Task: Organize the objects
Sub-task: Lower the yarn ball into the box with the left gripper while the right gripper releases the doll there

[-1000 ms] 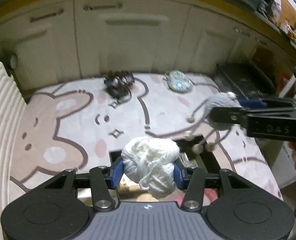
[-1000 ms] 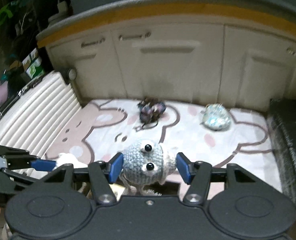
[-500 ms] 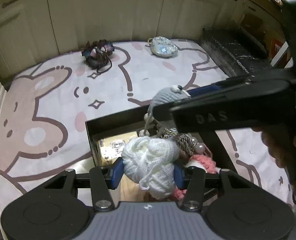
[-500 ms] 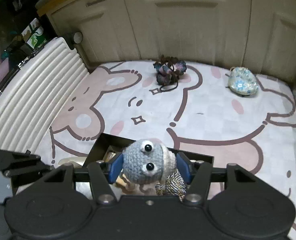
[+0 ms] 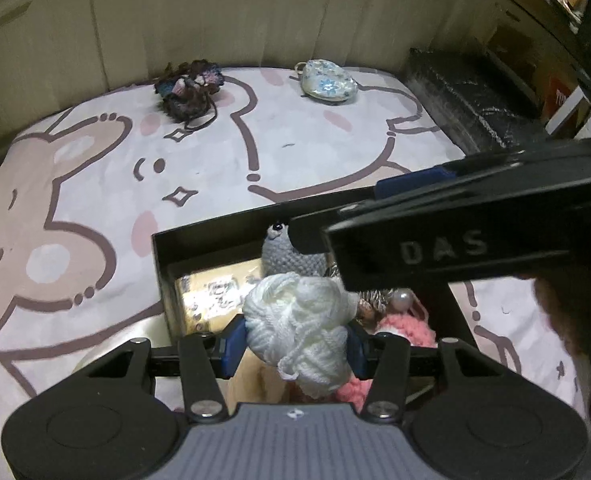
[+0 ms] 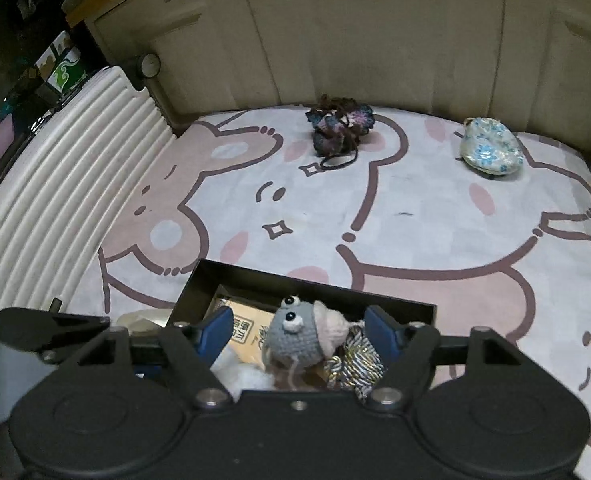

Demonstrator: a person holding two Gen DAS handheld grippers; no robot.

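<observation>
So far my right gripper (image 6: 297,330) has its fingers apart around the grey crochet toy (image 6: 295,338) resting in the black box (image 6: 199,280), my left gripper (image 5: 295,344) clamps the white yarn ball (image 5: 299,324) above it, and the dark scrunchie (image 6: 339,126) and floral pouch (image 6: 489,152) wait on the mat (image 6: 415,216).

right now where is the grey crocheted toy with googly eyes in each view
Left wrist: the grey crocheted toy with googly eyes sits centre frame inside the black box, just behind the white yarn ball, partly covered by the right gripper.
Right wrist: the toy is low centre, between the opened right gripper fingers.
Shared landmark: the blue floral pouch on the bunny mat.
</observation>
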